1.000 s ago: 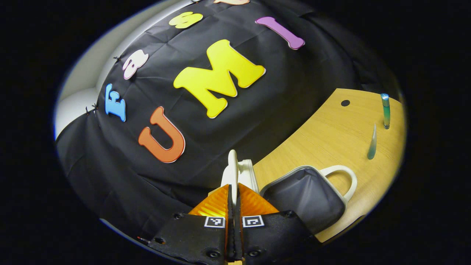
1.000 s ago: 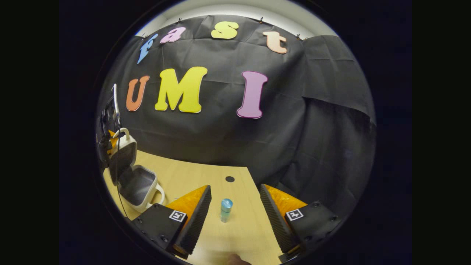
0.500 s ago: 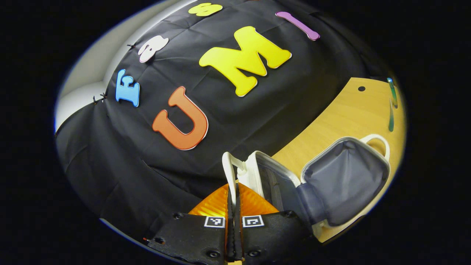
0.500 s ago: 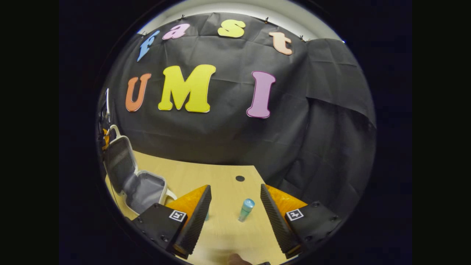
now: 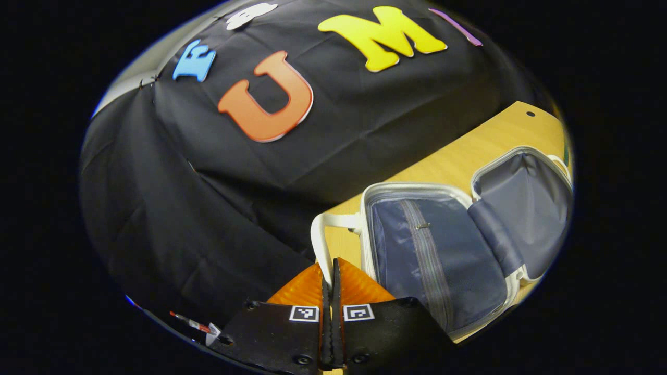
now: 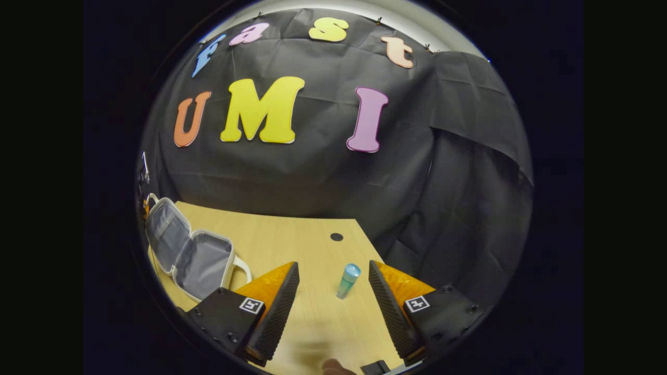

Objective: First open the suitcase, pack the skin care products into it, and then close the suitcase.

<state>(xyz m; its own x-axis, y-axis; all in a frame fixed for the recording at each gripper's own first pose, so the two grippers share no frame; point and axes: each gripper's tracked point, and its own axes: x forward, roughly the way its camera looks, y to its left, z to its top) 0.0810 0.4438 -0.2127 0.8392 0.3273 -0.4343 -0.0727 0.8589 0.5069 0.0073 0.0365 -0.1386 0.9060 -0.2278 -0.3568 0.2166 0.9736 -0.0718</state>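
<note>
Left gripper view:
- My left gripper [image 5: 330,291]: jaws pressed together, clamped on the lid handle [image 5: 319,240], which rises toward 12 o'clock from my fingertips.
- Suitcase [image 5: 458,245]: lies open on the wooden table [image 5: 458,156] at 3 o'clock; both lined halves face up and look unfilled.
- Handling, my guess: the shell is stiff and light, the lining soft; the handle loop is thin, so a pinch low on its strap is safest.

Right gripper view:
- My right gripper [image 6: 333,291]: jaws spread wide, holding nothing.
- Skin care bottle [image 6: 348,280]: stands slightly tilted on the table between my fingers, toward 1 o'clock.
- Suitcase here: open, at 9 o'clock, well apart from the bottle.
- Handling, my guess: the bottle is slim, light, smooth plastic and tips easily; grip mid-body, below the cap.
</note>
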